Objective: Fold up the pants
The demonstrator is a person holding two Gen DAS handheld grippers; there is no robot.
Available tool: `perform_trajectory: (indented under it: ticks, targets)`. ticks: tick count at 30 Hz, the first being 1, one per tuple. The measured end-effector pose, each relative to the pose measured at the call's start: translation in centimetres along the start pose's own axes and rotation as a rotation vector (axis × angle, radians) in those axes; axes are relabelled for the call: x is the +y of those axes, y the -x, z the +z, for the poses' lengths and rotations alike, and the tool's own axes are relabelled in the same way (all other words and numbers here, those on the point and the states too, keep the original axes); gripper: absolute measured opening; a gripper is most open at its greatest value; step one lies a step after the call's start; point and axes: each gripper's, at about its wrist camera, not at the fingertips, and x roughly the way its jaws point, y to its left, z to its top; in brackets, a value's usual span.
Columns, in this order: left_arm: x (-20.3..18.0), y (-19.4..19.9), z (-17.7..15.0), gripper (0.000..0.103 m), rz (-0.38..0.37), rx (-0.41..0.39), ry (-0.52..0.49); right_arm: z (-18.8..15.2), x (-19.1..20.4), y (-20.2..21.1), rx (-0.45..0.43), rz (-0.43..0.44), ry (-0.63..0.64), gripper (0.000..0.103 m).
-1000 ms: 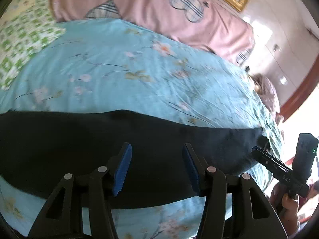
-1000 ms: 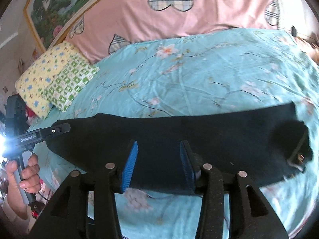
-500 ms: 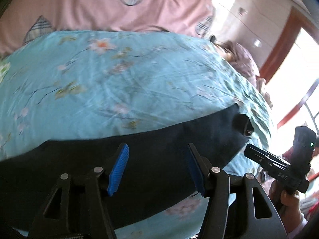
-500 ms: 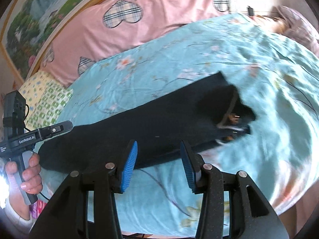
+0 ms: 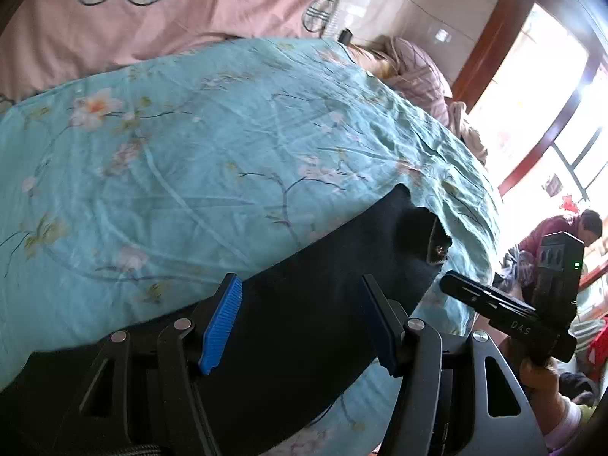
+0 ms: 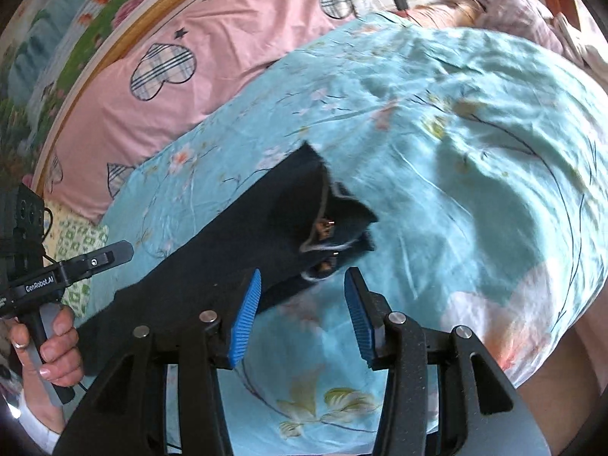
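Observation:
Black pants (image 5: 311, 285) lie flat in a long strip on a light blue floral bedsheet (image 5: 190, 159). In the right wrist view the pants (image 6: 235, 243) run from lower left to their waist end (image 6: 334, 228), where a metal button shows. My left gripper (image 5: 300, 315) is open and empty above the middle of the pants. My right gripper (image 6: 302, 304) is open and empty just in front of the waist end, not touching it. The right gripper also shows in the left wrist view (image 5: 505, 307), and the left gripper shows in the right wrist view (image 6: 76, 266).
A pink quilt with plaid hearts (image 6: 212, 57) lies along the back of the bed. A green-patterned pillow (image 6: 79, 250) is at the left. A purple garment (image 5: 418, 72) lies at the far right corner. The bed's edge drops off at the right (image 6: 562, 323).
Both grippers have swung to the right along the pants toward the waist end. The pants have not moved and both grippers stay open.

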Motion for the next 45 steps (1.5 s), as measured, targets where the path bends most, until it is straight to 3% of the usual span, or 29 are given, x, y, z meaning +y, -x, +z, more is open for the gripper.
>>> perform_trajectory:
  ticks: [13,15,16,21,25,27,29,30,31,32,38,45]
  targets:
    - [-2.4,-6.8,4.9,0.065,-0.111,0.166,-0.1,1.3,-3.1,-2.2,0.012,0.137,-0.238,0.047]
    - [-2.8,-7.8,5.5,0.065,-0.139,0.193,-0.111,1.5,-3.3,-2.3,0.009,0.132,-0.231,0.03]
    - [-3.2,-8.4,5.7,0.065,-0.151,0.204,-0.123,1.5,-3.4,-2.3,0.01,0.125,-0.224,0.016]
    - [-5.5,-11.8,7.0,0.065,-0.168,0.281,-0.205,1.2,-4.6,-1.7,-0.012,0.166,-0.228,0.013]
    - [-7.3,-14.2,7.4,0.056,-0.22,0.362,-0.271,1.2,-5.0,-1.3,-0.017,0.176,-0.214,0.012]
    - [-8.1,-15.4,7.3,0.055,-0.203,0.392,-0.302,1.2,-5.0,-1.3,-0.018,0.174,-0.203,0.012]
    - [-8.4,-16.0,7.5,0.049,-0.215,0.39,-0.316,1.0,-5.0,-1.4,-0.014,0.171,-0.193,0.012]
    - [-8.5,-16.0,7.6,0.039,-0.228,0.386,-0.315,1.0,-4.9,-1.4,-0.014,0.17,-0.183,0.012]
    - [-8.5,-16.1,7.8,0.021,-0.248,0.384,-0.307,1.0,-4.9,-1.5,-0.016,0.171,-0.179,0.012]
    - [-8.3,-16.0,8.0,0.015,-0.274,0.384,-0.288,1.0,-4.8,-1.5,-0.016,0.173,-0.178,0.012]
    - [-8.4,-13.8,7.7,0.01,-0.273,0.309,-0.292,1.5,-3.8,-0.9,-0.035,0.193,-0.135,0.012]
    - [-7.0,-8.1,7.5,0.01,-0.305,0.178,-0.257,2.3,-0.8,1.0,-0.083,0.298,-0.038,0.012]
